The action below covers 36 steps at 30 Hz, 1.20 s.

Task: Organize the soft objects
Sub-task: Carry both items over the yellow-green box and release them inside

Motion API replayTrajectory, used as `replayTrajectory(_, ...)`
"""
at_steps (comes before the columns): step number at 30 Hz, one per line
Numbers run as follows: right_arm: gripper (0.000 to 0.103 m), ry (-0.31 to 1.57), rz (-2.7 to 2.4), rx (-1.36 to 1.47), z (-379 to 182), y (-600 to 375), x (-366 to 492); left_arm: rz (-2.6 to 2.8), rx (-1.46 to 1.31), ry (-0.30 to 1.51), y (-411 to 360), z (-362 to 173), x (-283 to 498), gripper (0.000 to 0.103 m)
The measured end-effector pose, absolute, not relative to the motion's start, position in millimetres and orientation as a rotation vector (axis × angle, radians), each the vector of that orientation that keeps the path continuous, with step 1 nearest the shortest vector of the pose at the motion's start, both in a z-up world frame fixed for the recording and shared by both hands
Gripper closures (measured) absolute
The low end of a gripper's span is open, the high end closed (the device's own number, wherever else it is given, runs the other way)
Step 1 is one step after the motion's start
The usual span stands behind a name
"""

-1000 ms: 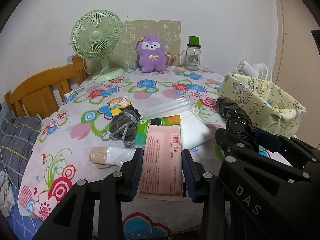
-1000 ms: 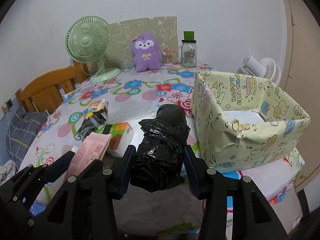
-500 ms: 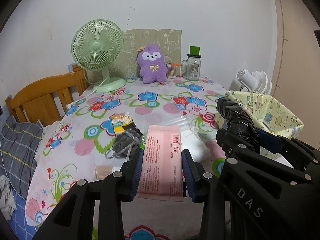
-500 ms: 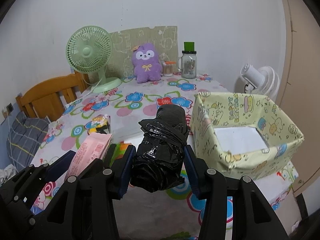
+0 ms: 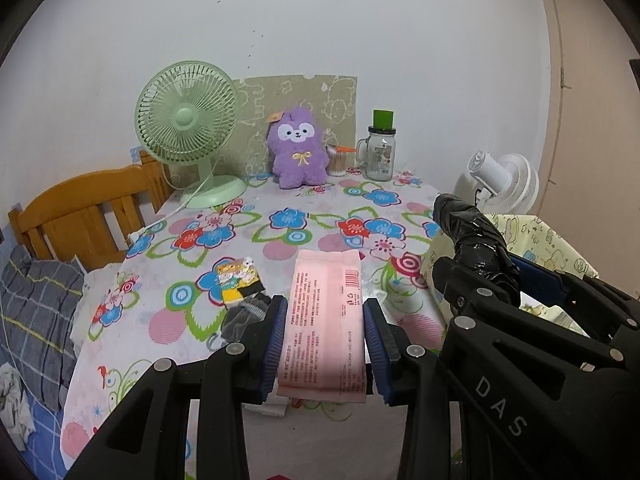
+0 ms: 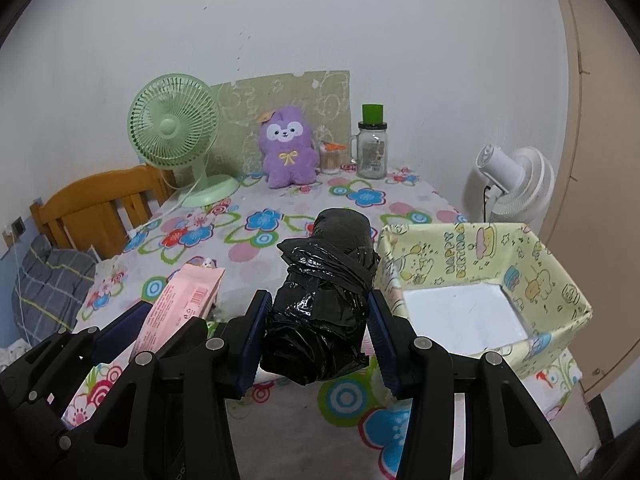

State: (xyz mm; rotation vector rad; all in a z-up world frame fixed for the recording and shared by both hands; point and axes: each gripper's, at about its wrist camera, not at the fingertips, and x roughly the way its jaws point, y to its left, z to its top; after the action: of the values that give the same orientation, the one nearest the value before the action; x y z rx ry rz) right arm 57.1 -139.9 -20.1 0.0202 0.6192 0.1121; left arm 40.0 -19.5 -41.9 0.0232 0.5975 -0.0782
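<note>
Your left gripper (image 5: 325, 334) pinches the pink pack (image 5: 325, 316), right gripper (image 6: 316, 330) the black bag roll (image 6: 324, 304), both above the surface, box (image 6: 476, 256) just right; slick plastic may slip w/ loose squeeze

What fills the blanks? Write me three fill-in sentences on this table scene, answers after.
1. The left claw is shut on a ____ flat packet.
2. The right claw grips a bundle wrapped in ____ plastic.
3. The purple plush toy sits between the green fan and the glass ____.

Answers: pink; black; jar
</note>
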Motion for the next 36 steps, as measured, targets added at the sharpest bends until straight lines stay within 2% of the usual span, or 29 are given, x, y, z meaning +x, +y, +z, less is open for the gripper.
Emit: replayTrajectory(36,0.051,0.603,0.041,0.011,13,-228,80,-0.206,0.073,0.585,-110,-12,73,0.064)
